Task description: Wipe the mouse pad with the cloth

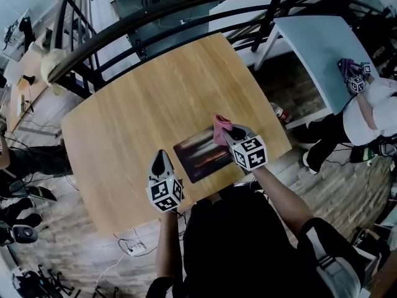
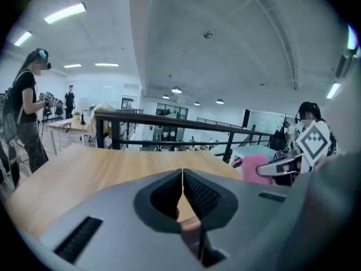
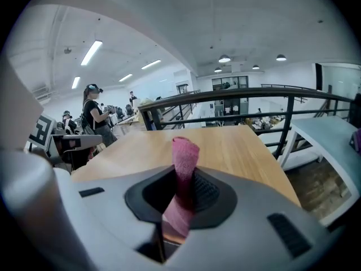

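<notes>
A dark mouse pad [image 1: 201,153] lies on the wooden table [image 1: 142,104] near its front edge. My right gripper [image 1: 228,133] hovers over the pad's right part, shut on a pink cloth [image 1: 221,128] that sticks up between its jaws [image 3: 184,168]. My left gripper [image 1: 162,162] is just left of the pad, shut with nothing in it [image 2: 182,193]. In the left gripper view the pink cloth [image 2: 254,167] shows at the right.
A black railing [image 1: 186,11] runs behind the table. A white table [image 1: 316,48] stands at the back right, with another person [image 1: 372,113] beside it. Cables and a power strip [image 1: 131,247] lie on the floor at the front left.
</notes>
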Available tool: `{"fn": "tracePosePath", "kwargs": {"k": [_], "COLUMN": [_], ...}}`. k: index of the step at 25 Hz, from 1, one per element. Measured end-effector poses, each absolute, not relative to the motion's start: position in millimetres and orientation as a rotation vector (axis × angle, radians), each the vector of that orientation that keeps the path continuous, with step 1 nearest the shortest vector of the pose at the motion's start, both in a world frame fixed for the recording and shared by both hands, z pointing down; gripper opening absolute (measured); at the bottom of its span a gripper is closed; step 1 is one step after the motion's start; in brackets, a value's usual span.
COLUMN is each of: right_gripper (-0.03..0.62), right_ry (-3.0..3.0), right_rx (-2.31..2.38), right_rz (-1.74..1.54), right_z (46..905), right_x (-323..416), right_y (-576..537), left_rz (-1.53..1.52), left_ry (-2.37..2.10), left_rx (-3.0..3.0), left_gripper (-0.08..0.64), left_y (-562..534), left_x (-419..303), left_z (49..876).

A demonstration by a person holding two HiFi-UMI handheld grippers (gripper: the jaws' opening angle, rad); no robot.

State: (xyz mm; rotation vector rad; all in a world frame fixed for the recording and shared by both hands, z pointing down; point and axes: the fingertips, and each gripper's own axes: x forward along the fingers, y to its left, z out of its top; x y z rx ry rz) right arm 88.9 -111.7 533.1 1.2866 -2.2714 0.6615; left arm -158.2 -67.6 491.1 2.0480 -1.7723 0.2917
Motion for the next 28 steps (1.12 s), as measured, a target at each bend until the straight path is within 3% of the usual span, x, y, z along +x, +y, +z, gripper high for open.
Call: {"fn": "tracePosePath", "kwargs": {"k": [14, 28], "right_gripper": [0.065, 0.064], "right_ry": [-2.578, -2.6], "right_rx": [1.305, 1.319], "right_rz": [0.439, 0.449], "right_z": [428.8, 428.0], "right_x": [33.5, 29.8], "right_y": [-68.9, -32.3], "left_rz": [0.062, 0.086], "left_ry": [-2.046, -1.995], "left_rx": [2.131, 2.197], "left_gripper": [0.026, 0.026], "left_y": [-7.8, 4.2], "left_x": [-173.9, -144.0], "left_z": [396.9, 399.9]}}
